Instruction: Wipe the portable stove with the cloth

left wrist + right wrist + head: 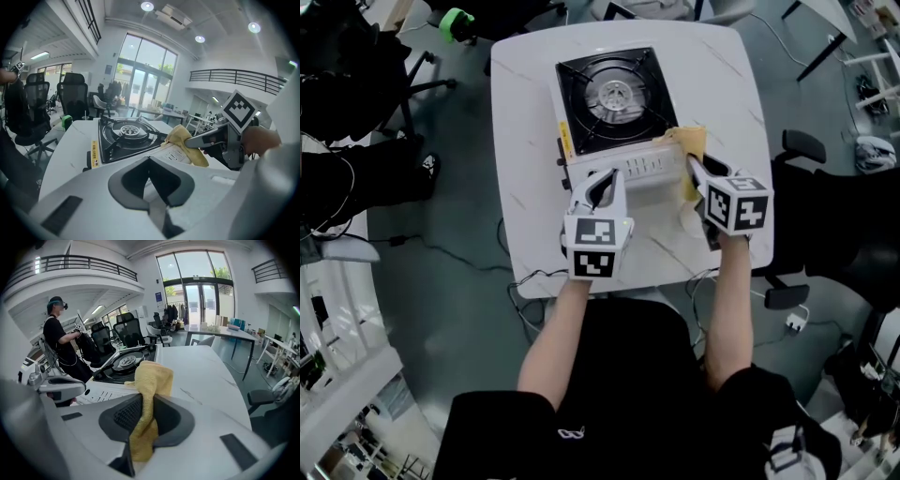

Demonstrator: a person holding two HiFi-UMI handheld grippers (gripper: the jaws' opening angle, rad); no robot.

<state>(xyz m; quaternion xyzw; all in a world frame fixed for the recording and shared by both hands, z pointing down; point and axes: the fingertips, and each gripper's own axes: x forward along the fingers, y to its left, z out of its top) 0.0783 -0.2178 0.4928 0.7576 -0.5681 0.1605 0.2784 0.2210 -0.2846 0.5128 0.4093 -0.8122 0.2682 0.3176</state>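
The right gripper (696,169) has its fingers pinching the yellow cloth (693,142) at the portable stove's (614,98) 4 o'clock corner. The left gripper (598,183) sits at the stove's 6 o'clock edge, fingers pressed together, nothing in them.

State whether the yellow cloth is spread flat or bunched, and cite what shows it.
Bunched. The cloth is pinched into a narrow fold in the shut jaws of the right gripper, its free end crumpled against the stove.
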